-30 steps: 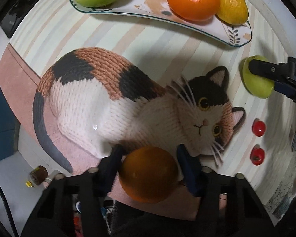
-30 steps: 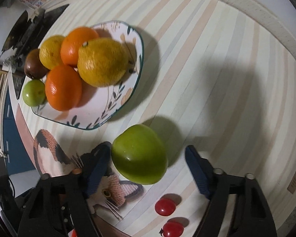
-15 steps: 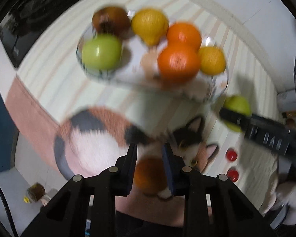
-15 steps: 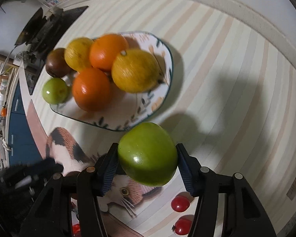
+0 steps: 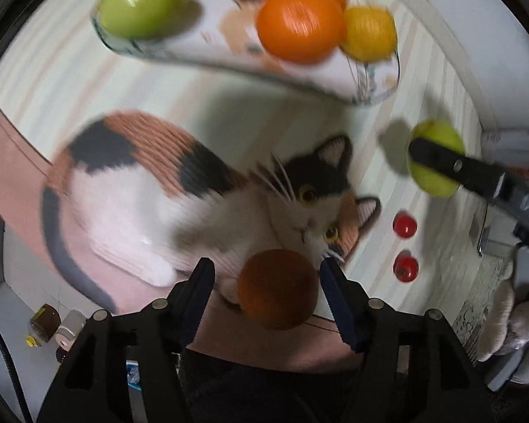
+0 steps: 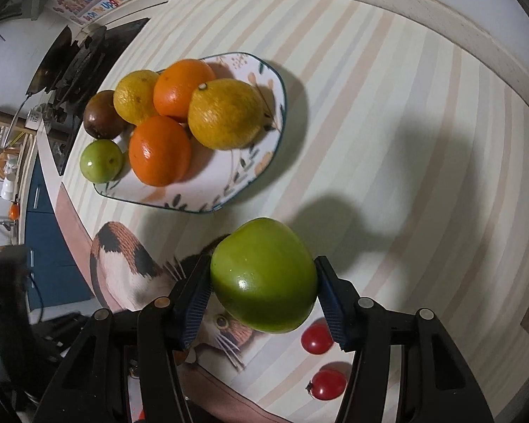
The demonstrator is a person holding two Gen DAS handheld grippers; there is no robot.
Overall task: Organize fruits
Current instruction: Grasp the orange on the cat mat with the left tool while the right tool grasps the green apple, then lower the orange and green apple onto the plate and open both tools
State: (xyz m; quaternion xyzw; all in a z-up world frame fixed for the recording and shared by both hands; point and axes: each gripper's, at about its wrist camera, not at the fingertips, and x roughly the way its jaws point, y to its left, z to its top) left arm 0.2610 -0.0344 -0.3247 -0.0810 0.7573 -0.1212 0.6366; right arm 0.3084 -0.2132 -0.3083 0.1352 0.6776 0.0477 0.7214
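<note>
Six fruits already sit on the leaf-patterned ceramic plate (image 6: 264,162). The right hand-held gripper (image 6: 262,296) clamps a glossy green apple (image 6: 264,275) above the striped tabletop (image 6: 405,141); the left hand-held gripper (image 5: 266,289) stands wide around a brown round fruit (image 5: 278,289), untouching. Two red cherry tomatoes (image 6: 316,338) remain.

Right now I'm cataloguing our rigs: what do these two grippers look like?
Both match. The left gripper and right gripper have black angular plastic arms with round silver screws, and dark blue ribbed pads. Seen from the left camera, the right one carries faint pale lettering.

Both tongs (image 5: 266,275) (image 6: 262,296): black plastic frames w/ silver screws, dark-blue ribbed pads (image 6: 194,303).
</note>
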